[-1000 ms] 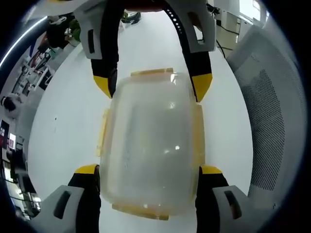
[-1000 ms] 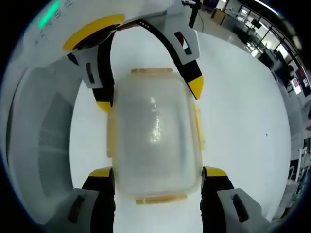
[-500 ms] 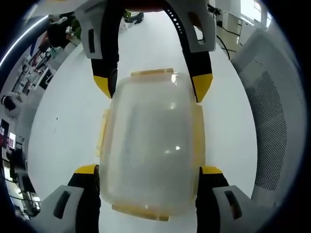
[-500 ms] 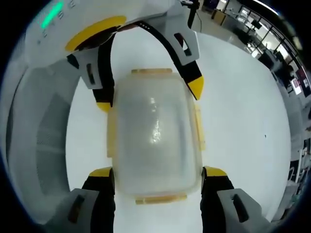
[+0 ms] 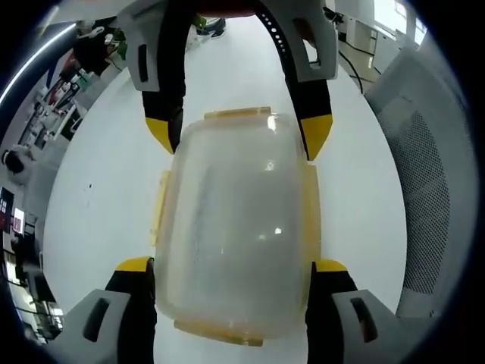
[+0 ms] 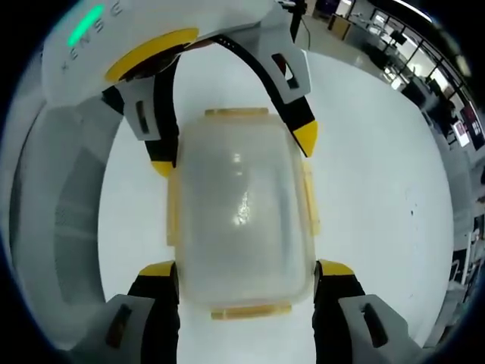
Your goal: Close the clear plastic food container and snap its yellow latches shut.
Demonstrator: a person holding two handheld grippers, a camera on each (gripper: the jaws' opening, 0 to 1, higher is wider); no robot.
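In the left gripper view, our left tool (image 5: 231, 284) stands clamped on the clear plastic food container (image 5: 235, 227), its two yellow-tipped jaws pressed against the long sides at the bottom of the frame. The container sits mid-frame on the white tabletop (image 5: 106, 182), lid down. The right tool (image 5: 239, 140) reaches in from the top, its jaws hugging the far corners. A yellow latch (image 5: 236, 114) lies at the far end, another (image 5: 161, 205) along the left edge.

In the right gripper view, the right tool (image 6: 246, 280) grips the container (image 6: 239, 220) the same way at the bottom, and the left tool (image 6: 231, 152) meets it from the top. A latch (image 6: 250, 310) shows at the near end.

We judge the lid is being pressed home; next the latches need pushing down one by one, which calls for releasing one tool.

Against the earlier frames, almost nothing differs: container and both tools hold their places, and only the background has drifted slightly.
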